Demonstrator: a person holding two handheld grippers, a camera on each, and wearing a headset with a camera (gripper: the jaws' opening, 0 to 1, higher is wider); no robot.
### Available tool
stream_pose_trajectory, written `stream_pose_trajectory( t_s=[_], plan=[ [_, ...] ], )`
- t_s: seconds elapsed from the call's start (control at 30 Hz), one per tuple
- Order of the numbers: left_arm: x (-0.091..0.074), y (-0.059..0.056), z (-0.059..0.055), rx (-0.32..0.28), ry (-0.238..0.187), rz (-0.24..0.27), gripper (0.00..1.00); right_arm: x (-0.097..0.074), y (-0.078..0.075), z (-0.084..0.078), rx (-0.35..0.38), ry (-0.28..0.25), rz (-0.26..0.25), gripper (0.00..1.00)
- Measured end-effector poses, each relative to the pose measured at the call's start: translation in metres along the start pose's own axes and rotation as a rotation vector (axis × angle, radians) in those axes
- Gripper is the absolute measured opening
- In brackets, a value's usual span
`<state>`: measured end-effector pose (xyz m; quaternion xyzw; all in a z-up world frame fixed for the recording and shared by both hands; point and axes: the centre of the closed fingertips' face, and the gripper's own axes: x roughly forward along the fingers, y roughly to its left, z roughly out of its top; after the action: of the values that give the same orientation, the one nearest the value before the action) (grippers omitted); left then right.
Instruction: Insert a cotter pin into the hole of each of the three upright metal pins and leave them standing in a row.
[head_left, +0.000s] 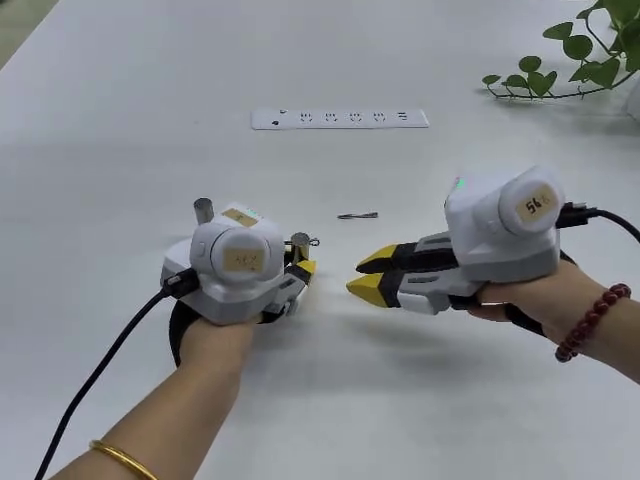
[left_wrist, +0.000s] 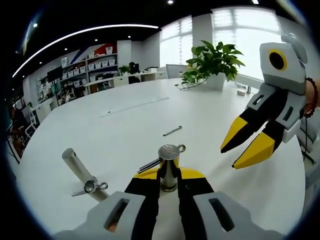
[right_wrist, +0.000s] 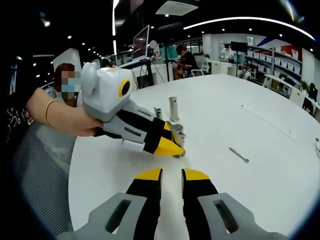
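My left gripper (head_left: 300, 270) is shut on an upright metal pin (head_left: 300, 243) that has a cotter pin (left_wrist: 156, 161) through its top hole. The same metal pin (left_wrist: 169, 167) stands between the left jaws, on the white table. Behind it to the left stands a second metal pin (head_left: 204, 210), also with a cotter pin (left_wrist: 91, 187) through it. A loose cotter pin (head_left: 357, 215) lies flat further back. My right gripper (head_left: 366, 273) is open and empty, its yellow tips a short way right of the held pin (right_wrist: 177, 137).
A white power strip (head_left: 340, 118) lies at the far middle of the table (head_left: 120, 120). A potted plant (head_left: 585, 55) trails in at the back right corner. Black cables run from both grippers toward me.
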<state>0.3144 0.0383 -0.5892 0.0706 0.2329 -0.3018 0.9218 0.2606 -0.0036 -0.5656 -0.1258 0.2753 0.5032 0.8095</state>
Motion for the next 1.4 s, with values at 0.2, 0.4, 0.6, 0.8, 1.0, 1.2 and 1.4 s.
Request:
stream_pose_trajectory(
  t_s=[0.2,0.4,0.6,0.8,1.0,1.2,1.4],
  plan=[
    [0.001,0.001,-0.004,-0.023,0.016,-0.003,0.10,0.000,0.000,-0.001,0.000,0.002,-0.003,0.11],
    [0.000,-0.002,-0.009,-0.030,0.026,-0.005,0.14,-0.001,0.003,-0.001,0.011,-0.001,-0.004,0.12],
    [-0.007,-0.003,-0.013,-0.043,0.031,-0.001,0.15,-0.001,0.003,0.004,0.052,-0.035,-0.012,0.16],
    [-0.017,-0.005,-0.011,-0.071,0.002,0.006,0.13,-0.001,0.005,0.010,0.063,-0.046,-0.020,0.19],
    [-0.030,-0.009,-0.011,-0.073,-0.009,0.012,0.16,-0.002,0.008,0.017,0.074,-0.063,-0.020,0.21],
    [-0.045,-0.011,-0.008,-0.078,-0.015,0.008,0.18,-0.004,0.012,0.024,0.079,-0.071,-0.017,0.24],
    [-0.063,-0.004,-0.005,-0.087,-0.025,0.041,0.23,-0.005,0.014,0.033,0.085,-0.078,-0.016,0.27]
  ],
)
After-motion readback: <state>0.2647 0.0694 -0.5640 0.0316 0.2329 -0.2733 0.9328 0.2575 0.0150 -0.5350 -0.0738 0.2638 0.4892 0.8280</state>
